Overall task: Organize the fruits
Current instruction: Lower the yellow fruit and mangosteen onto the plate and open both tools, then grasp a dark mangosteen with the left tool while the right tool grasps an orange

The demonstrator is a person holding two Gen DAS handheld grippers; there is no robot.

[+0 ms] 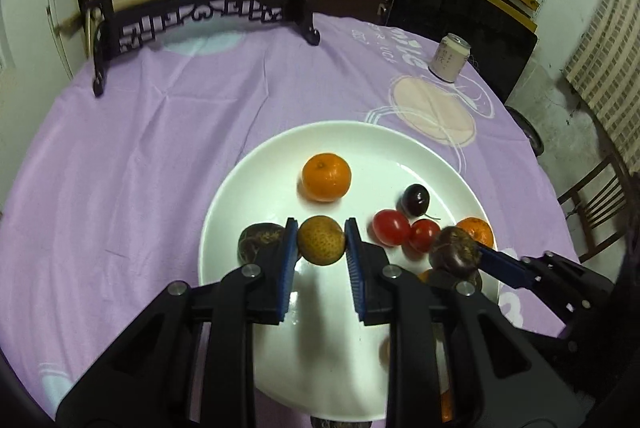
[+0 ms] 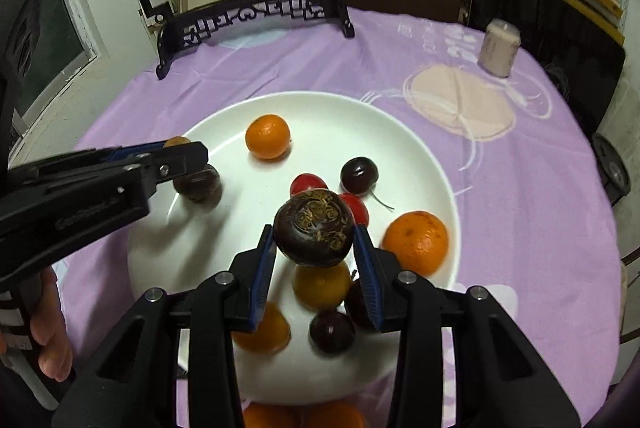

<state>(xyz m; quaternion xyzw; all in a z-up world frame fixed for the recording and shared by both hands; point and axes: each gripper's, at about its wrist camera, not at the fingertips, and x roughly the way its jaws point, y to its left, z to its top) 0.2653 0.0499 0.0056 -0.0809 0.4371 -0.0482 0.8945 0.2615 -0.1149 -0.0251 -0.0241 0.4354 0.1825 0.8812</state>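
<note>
left hand-held gripper (image 1: 321, 242): clamped, loaded | right hand-held gripper (image 2: 314, 242): clamped, loaded

Surface (image 1: 160, 156): round, under lilac printed cloth. Directly on it: white plate (image 1: 440, 164), lower centre of frame; pale can (image 1: 450, 58), upright, upper right; black carved stand (image 1: 208, 16) with round picture, upper left.

A plate (image 1: 460, 164) sat on the desk (image 1: 160, 148), holding the fruit. A tangerine (image 1: 326, 177) lay toward its far side; a cherry (image 1: 416, 200) lay to the right of it, with two tomatoes (image 1: 391, 227) just in front of the cherry. A can (image 1: 450, 58) stood well behind the plate to the right, and a framed stand (image 1: 200, 20) stood at the desk's far left edge.
</note>
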